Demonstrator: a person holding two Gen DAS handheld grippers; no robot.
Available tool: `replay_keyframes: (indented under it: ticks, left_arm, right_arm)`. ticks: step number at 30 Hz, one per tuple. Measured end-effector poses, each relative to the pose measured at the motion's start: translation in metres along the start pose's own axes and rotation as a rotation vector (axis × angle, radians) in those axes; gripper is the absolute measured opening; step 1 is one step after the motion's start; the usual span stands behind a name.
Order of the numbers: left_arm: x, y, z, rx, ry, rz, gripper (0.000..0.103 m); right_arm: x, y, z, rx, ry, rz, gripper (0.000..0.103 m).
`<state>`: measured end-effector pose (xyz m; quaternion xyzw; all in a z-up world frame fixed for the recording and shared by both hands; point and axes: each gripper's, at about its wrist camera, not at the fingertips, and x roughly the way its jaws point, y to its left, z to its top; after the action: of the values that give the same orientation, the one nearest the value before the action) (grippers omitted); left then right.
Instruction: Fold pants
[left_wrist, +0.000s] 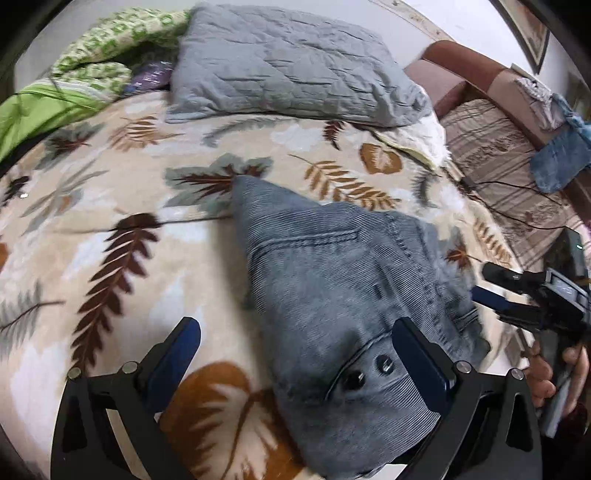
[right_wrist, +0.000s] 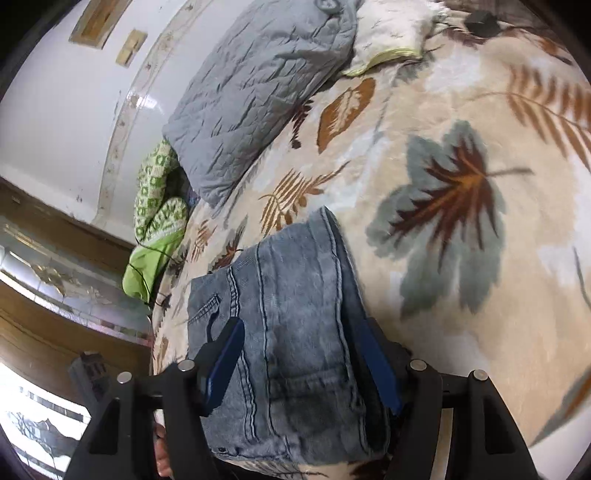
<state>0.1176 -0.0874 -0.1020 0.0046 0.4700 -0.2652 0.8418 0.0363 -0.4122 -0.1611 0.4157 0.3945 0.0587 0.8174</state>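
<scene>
The blue-grey denim pants (left_wrist: 332, 280) lie folded into a compact bundle on the leaf-patterned blanket (left_wrist: 122, 206). My left gripper (left_wrist: 295, 347) is open, with its fingers spread wide over the waistband end with the metal buttons. The right gripper (left_wrist: 491, 291) shows in the left wrist view at the bundle's right edge. In the right wrist view the pants (right_wrist: 295, 317) lie between the spread fingers of my right gripper (right_wrist: 299, 362), which is open around the folded bundle. The blanket (right_wrist: 461, 110) stretches beyond.
A grey quilted pillow (left_wrist: 288, 66) lies at the head of the bed and also shows in the right wrist view (right_wrist: 258, 81). A green patterned quilt (left_wrist: 92, 62) is bunched at the far left. A sofa (left_wrist: 498, 155) with a blue cloth stands at the right.
</scene>
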Motion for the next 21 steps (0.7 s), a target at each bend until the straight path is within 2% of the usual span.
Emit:
replay_keyframes:
  ticks: [4,7,10,14,18,21]
  left_arm:
    - [0.017,0.011,-0.008,-0.032,0.047,-0.076,0.103]
    - [0.02,0.007,-0.008,-0.023,0.073,-0.142,0.103]
    - [0.016,-0.003,-0.006,0.021,0.035,-0.152,0.103]
    - [0.021,-0.01,-0.005,0.037,0.046,-0.161,0.102]
    - [0.023,-0.01,-0.003,0.053,0.039,-0.15,0.089]
    - [0.024,-0.006,-0.002,0.035,0.04,-0.161,0.085]
  right_arm:
    - [0.016,0.001,0.016,-0.04,0.079,-0.01,0.068]
    - [0.022,-0.009,0.022,-0.01,0.093,-0.042,0.068]
    - [0.028,-0.018,0.02,0.031,0.124,-0.034,0.068]
    - [0.034,-0.017,0.017,0.02,0.148,-0.03,0.068]
    - [0.038,-0.016,0.016,0.009,0.158,-0.026,0.068]
    - [0.046,-0.014,0.016,0.004,0.176,-0.008,0.07]
